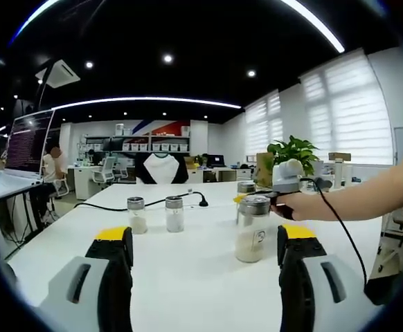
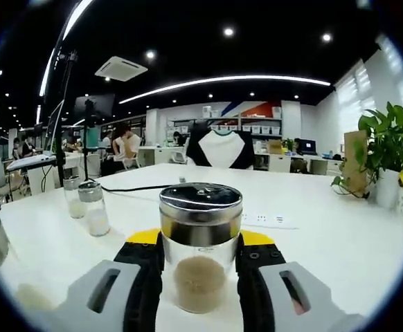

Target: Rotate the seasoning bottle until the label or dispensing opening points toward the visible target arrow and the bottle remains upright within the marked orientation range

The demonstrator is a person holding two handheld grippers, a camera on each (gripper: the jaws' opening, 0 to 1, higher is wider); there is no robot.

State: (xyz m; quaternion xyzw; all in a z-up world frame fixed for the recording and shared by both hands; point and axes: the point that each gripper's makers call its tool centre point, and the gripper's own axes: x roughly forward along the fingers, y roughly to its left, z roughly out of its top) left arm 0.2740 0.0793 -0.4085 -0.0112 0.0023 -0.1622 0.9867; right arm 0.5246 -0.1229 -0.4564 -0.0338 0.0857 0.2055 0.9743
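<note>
Two small glass shakers [image 1: 155, 214] side by side on white table [image 1: 194, 277], black cable [image 1: 118, 204] behind, potted plant [image 2: 394, 155] beyond.

— The seasoning bottle [image 2: 201, 249], what is it made of?
— Clear, glossy glass, with a shiny brushed-metal lid [image 2: 201, 200]. The fill inside looks pale and grainy.
— And the right gripper [image 2: 200, 277] around it?
— Matt black pads, yellow tips, grey plastic shells behind them. The left gripper [image 1: 205, 259] has the same finish.
— The table [image 1: 187, 270]?
— Smooth white, faintly glossy; it carries soft reflections.
— The 2 small shakers [image 1: 156, 214]?
— Clear glass, dull metal caps, white powder inside.
— The cable [image 1: 146, 204]?
— Black, smooth, rubbery-looking.
</note>
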